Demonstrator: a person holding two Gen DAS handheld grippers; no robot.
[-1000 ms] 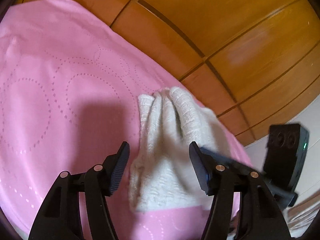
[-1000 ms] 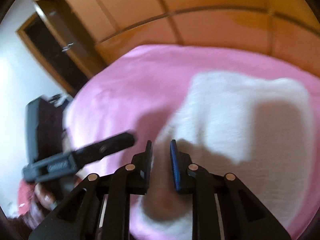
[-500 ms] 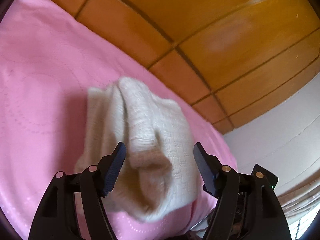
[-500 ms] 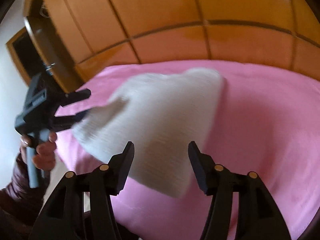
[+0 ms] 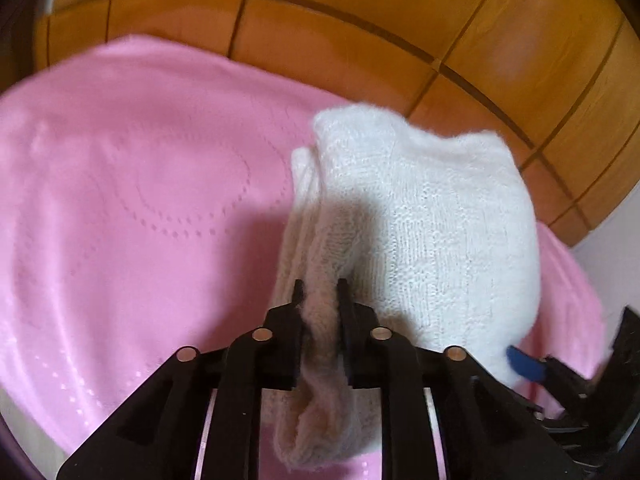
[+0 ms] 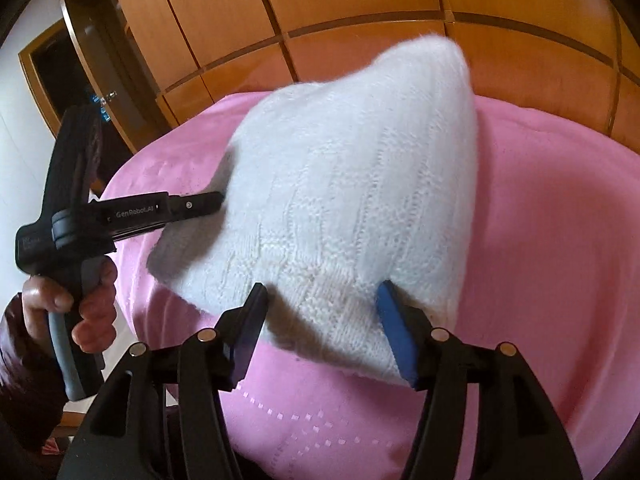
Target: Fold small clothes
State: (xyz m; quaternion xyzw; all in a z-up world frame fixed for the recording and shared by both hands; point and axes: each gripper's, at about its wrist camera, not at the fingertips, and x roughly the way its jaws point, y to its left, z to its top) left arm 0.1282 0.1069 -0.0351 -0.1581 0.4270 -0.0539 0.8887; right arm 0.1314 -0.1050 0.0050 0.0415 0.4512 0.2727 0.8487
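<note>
Left wrist view: left gripper (image 5: pixel 319 292) was closing on the soft, limp white knitted garment (image 5: pixel 420 216); right gripper (image 6: pixel 320 320), lower centre, was opening around its hem, the likeliest hold.

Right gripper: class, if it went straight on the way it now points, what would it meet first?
Most likely the white knitted garment, which already lies between the opening jaws of the right gripper and fills the view ahead. The pink cloth lies beneath it; depth is uncertain.
</note>
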